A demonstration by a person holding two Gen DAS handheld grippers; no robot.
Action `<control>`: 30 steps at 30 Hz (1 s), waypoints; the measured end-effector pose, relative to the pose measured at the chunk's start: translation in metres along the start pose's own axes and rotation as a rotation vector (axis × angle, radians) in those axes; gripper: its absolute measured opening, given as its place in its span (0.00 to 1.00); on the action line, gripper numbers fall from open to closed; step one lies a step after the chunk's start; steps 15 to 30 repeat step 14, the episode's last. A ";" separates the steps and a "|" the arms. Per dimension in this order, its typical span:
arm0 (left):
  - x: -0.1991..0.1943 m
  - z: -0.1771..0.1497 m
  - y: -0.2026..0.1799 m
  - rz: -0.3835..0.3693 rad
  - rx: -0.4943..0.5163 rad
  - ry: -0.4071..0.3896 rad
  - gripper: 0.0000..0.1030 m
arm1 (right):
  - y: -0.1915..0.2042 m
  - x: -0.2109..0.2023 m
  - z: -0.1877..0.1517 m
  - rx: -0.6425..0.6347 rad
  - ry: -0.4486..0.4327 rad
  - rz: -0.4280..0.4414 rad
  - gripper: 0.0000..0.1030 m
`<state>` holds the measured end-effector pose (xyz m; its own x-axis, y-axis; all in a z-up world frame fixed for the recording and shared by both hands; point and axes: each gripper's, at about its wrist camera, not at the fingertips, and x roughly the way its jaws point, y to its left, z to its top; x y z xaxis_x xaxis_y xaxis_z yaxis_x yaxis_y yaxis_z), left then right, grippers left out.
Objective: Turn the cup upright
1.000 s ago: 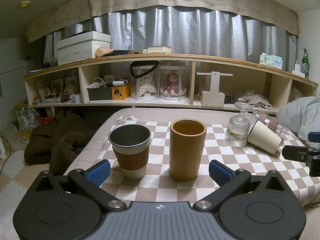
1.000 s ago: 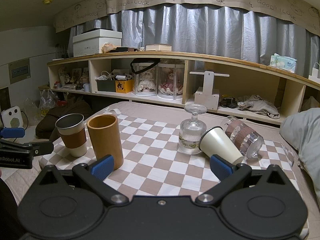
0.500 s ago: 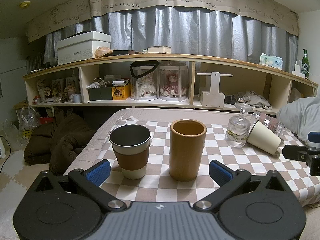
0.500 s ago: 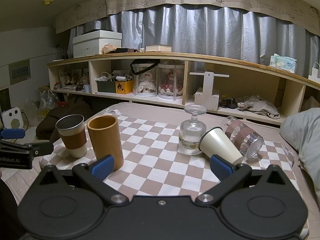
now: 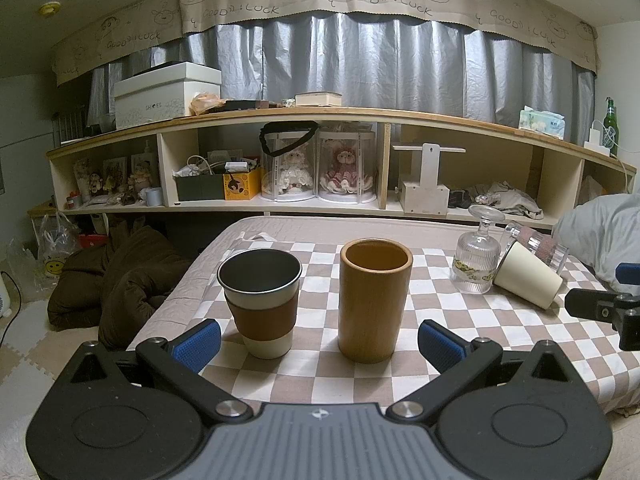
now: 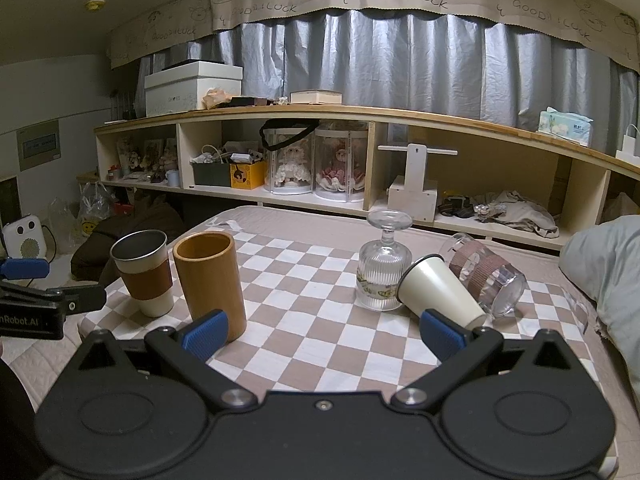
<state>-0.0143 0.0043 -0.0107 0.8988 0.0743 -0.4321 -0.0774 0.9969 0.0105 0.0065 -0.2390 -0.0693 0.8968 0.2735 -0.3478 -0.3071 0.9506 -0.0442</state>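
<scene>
On the checked cloth, a cream cup (image 6: 440, 296) lies on its side, its mouth toward an upside-down stemmed glass (image 6: 384, 272). A clear glass with a brown band (image 6: 486, 272) lies tipped behind it. A metal cup with a brown sleeve (image 5: 260, 300) and a wooden cup (image 5: 374, 300) stand upright. My left gripper (image 5: 318, 344) is open and empty just in front of these two. My right gripper (image 6: 324, 330) is open and empty, short of the cream cup. The cream cup also shows in the left wrist view (image 5: 528, 280).
The checked cloth (image 6: 304, 320) covers a low padded surface. A long wooden shelf (image 6: 360, 152) with boxes and dolls runs behind. A grey pillow (image 6: 608, 264) lies at the right. A brown bag (image 5: 120, 276) sits on the floor at the left.
</scene>
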 end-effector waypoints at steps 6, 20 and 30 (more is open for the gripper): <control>0.000 0.000 0.000 0.000 0.000 0.000 1.00 | 0.000 0.000 0.000 0.000 0.000 0.000 1.00; 0.000 -0.001 0.000 0.006 -0.003 0.004 1.00 | 0.000 0.000 0.000 0.000 0.000 0.000 1.00; 0.000 -0.001 0.000 0.006 -0.003 0.004 1.00 | 0.000 0.000 0.000 0.000 0.000 0.000 1.00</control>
